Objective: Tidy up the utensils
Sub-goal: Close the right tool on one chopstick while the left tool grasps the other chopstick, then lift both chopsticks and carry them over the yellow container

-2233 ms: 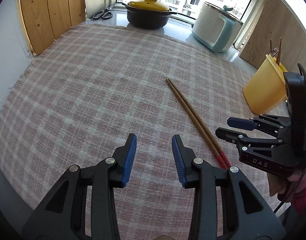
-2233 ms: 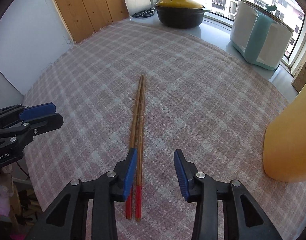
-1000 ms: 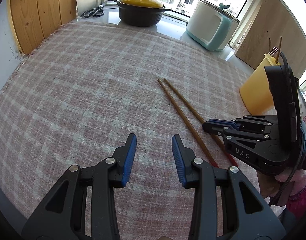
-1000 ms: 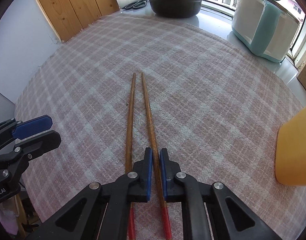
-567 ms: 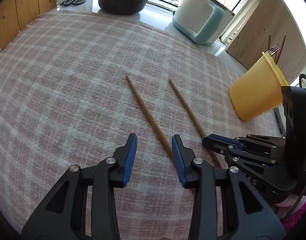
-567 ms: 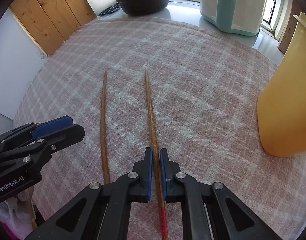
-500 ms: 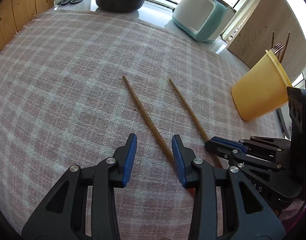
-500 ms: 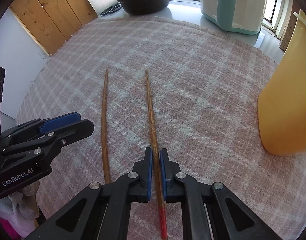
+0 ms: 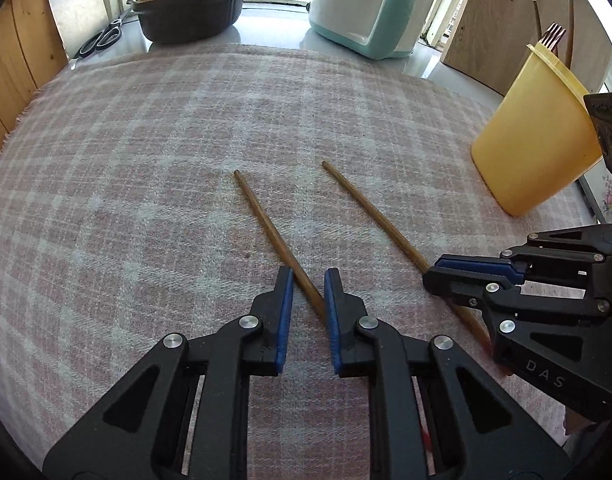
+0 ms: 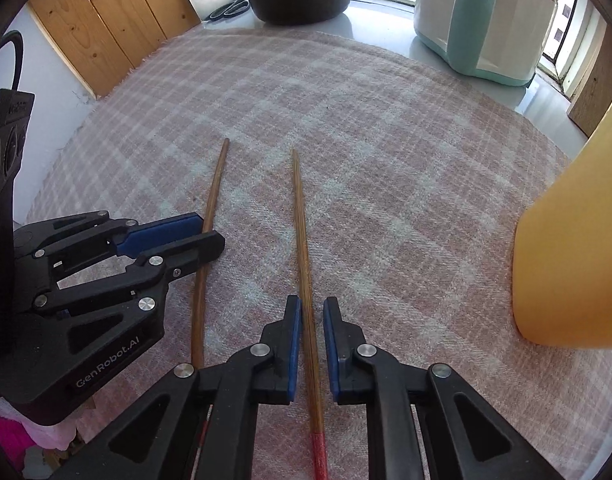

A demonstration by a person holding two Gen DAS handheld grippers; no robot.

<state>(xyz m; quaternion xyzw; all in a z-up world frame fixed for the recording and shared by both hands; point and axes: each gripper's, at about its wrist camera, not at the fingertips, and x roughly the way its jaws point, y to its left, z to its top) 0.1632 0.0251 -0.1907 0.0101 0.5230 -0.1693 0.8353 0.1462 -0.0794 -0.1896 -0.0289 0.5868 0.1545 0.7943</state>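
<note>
The table (image 9: 125, 184), covered with a pink checked cloth (image 10: 386, 168), carries two wooden chopsticks that lie apart from each other, and a yellow utensil holder (image 9: 534, 140) standing at about 2 o'clock in the left wrist view, well apart from both sticks. A fork and other sticks already stand in this holder.

The left chopstick (image 9: 265, 224) has its long axis running from about 11 o'clock down toward the left hand-held gripper (image 9: 308, 316). Its near part passes between the two blue pads, which are spread only a little; they look close to the wood but not yet pressed on it, as far as I can judge. In the right wrist view this gripper is low over the cloth, across that stick.

The right chopstick (image 10: 303, 264) points almost straight to 12 o'clock from the right hand-held gripper (image 10: 312, 344). It lies in the narrow gap between the pads, and a small space shows on each side, so I judge the stick is not pinched. Its red end (image 10: 320, 452) is under the gripper body.

Each stick is aligned with its own gripper, so each hand is the nearer one for its stick. The holder is nearer to the right hand, at about 3 o'clock.
</note>
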